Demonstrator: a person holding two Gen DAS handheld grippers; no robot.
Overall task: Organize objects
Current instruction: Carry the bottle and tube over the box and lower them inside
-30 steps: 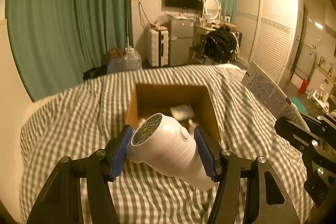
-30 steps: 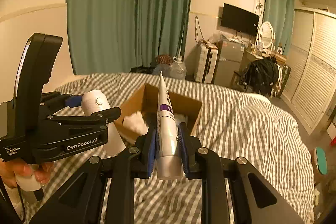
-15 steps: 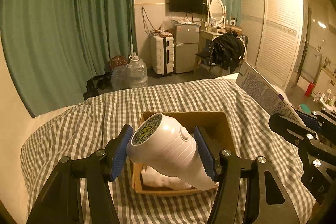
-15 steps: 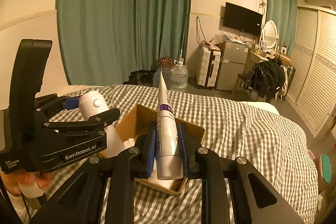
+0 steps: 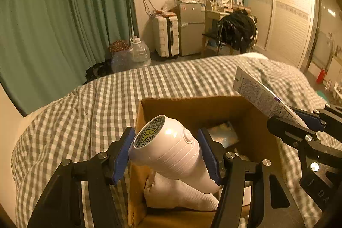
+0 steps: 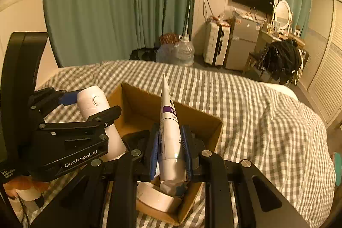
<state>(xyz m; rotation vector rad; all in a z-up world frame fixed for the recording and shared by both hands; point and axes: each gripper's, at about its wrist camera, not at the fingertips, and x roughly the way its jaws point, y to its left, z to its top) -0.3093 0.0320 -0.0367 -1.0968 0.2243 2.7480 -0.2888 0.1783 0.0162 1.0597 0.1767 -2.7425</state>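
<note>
My left gripper (image 5: pixel 168 151) is shut on a white bottle-shaped device (image 5: pixel 171 149) with a round button, held over the near left part of an open cardboard box (image 5: pixel 192 103). The device also shows in the right wrist view (image 6: pixel 96 104). My right gripper (image 6: pixel 171 146) is shut on a white tube (image 6: pixel 168 127) with a purple band, crimped end up, over the box (image 6: pixel 213 127). The tube shows at the right of the left wrist view (image 5: pixel 256 93). Inside the box lie a white cloth bundle (image 5: pixel 177 193), a shiny packet (image 5: pixel 222 134) and a roll of tape (image 6: pixel 156 196).
The box sits on a bed with a grey-and-white checked cover (image 5: pixel 85 104). Beyond the bed are green curtains (image 5: pixel 53 14), a water jug (image 5: pixel 139 52), a white suitcase (image 5: pixel 165 35), a small fridge (image 5: pixel 191 27) and a chair piled with dark clothes (image 5: pixel 237 29).
Both grippers have moved forward and down over the box, which now fills the lower part of both views. Each keeps hold of its object.
</note>
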